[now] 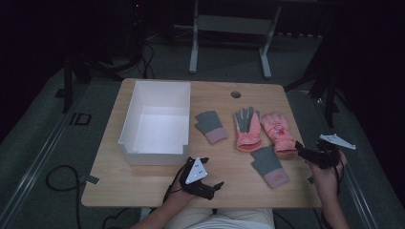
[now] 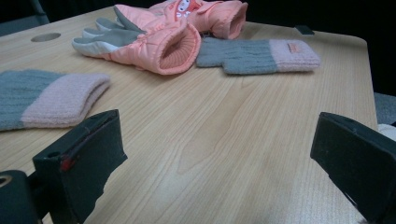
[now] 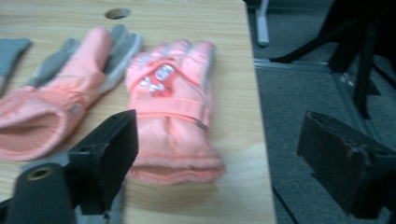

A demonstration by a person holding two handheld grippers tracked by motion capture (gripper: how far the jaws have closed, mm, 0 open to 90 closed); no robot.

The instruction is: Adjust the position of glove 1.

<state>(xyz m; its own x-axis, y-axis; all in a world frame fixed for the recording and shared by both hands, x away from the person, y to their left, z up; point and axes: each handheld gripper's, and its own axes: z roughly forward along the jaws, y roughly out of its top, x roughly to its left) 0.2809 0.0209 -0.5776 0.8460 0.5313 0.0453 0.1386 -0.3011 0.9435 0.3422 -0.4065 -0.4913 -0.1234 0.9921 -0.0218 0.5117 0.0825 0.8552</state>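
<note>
2 claws, both mine, both with jaws spread wide and holding nothing. My left gripper (image 1: pixel 203 179) hovers low at the bottom centre of the high view; my right gripper (image 1: pixel 315 153) sits at lower right, just beside the pink glove with the red print (image 1: pixel 278 132). Beyond lies a second pink glove (image 1: pixel 247 130), palm up, and 2 grey knit gloves (image 1: pixel 211 126) (image 1: pixel 269 166). The wooden table (image 1: pixel 143 183) stands on grey carpet in a dark room. The white bin (image 1: pixel 155 121), upper left, is empty. My left gripper view shows a tag on one knit cuff (image 2: pixel 294 46).

bare table (image 1: pixel 157 183) near edge, gloves (image 1: pixel 248 129) crowd right, bin (image 1: pixel 155 121) left
</note>
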